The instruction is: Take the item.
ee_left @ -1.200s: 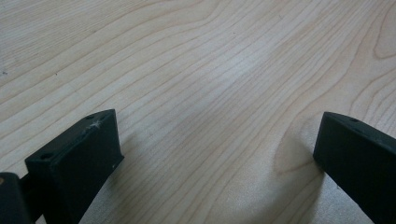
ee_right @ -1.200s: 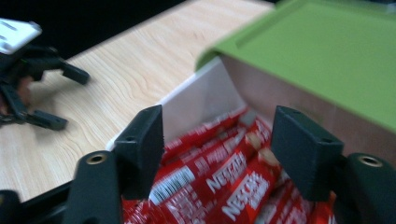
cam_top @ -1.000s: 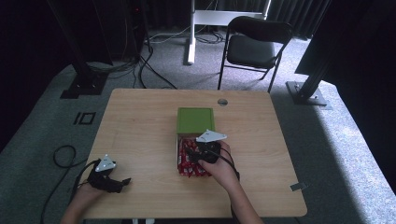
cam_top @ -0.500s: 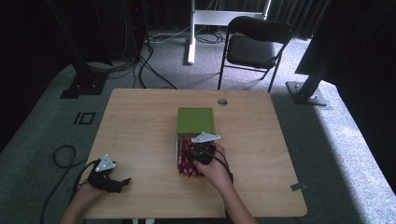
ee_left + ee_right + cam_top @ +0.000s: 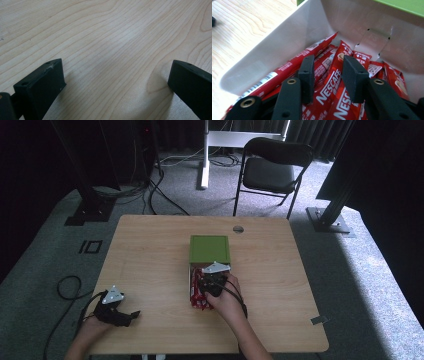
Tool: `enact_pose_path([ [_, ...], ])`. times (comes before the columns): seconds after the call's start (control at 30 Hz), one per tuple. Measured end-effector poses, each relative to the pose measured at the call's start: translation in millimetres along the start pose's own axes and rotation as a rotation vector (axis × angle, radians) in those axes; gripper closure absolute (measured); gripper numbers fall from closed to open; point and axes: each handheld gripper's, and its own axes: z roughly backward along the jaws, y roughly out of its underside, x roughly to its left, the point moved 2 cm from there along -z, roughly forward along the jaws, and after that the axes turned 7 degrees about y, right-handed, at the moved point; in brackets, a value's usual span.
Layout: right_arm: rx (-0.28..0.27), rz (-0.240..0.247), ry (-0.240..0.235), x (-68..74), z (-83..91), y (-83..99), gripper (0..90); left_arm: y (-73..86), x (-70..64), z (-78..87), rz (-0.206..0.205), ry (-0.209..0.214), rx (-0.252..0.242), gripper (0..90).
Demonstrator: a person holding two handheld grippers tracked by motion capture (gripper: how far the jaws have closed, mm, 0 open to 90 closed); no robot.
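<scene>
Right gripper [image 5: 325, 75] having shifted deeper into open box [image 5: 209, 251] at frame centre, jaws narrowing around red Nescafé sachet [image 5: 334, 82], not yet clamping; pick beginning. Left gripper [image 5: 117, 82] idling lower left, jaws wide, empty.

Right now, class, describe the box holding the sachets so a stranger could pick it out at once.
Start at the wooden table and look to its middle, where the right gripper reaches down. The open white box lies there, packed with red Nescafe sachets. Its green lid folded back on the far side sets it apart.
</scene>
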Motion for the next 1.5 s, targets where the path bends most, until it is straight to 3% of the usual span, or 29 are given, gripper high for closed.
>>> enact_pose_path([
  [0.2, 0.026, 0.002, 0.010, 1.0, -4.6, -2.1, 63.4, 0.0, 0.0, 0.0, 0.000, 0.000, 0.000, 1.5],
  [0.33, 0.053, 0.029, 0.051, 2.3, -6.1, -4.8, 75.0, 0.0, 0.1, 0.0, -0.002, -0.001, 0.000, 1.6],
  [0.5, 0.020, -0.027, 0.030, -3.5, -2.6, -4.7, 80.8, 0.0, 0.0, 0.0, 0.000, 0.000, 0.000, 1.6],
  [0.83, -0.037, -0.067, -0.001, -10.8, 11.5, -6.2, 85.7, 0.0, 0.1, 0.0, 0.000, 0.000, 0.000, 1.5],
  [1.07, -0.087, -0.066, -0.017, -12.5, 26.6, -9.0, 86.6, 0.0, 0.1, 0.0, -0.001, 0.000, 0.000, 1.5],
  [1.13, -0.098, -0.074, -0.040, -11.8, 30.6, -10.5, 86.6, 0.0, 0.1, 0.0, -0.001, 0.000, 0.000, 1.5],
  [1.43, -0.149, -0.093, -0.046, -14.7, 49.9, -11.3, 86.7, 0.0, 0.0, 0.0, 0.001, 0.001, 0.000, 1.6],
  [1.5, -0.138, -0.079, -0.043, -14.6, 53.5, -10.7, 86.8, 0.0, 0.0, 0.0, 0.001, 0.001, 0.000, 1.5],
])
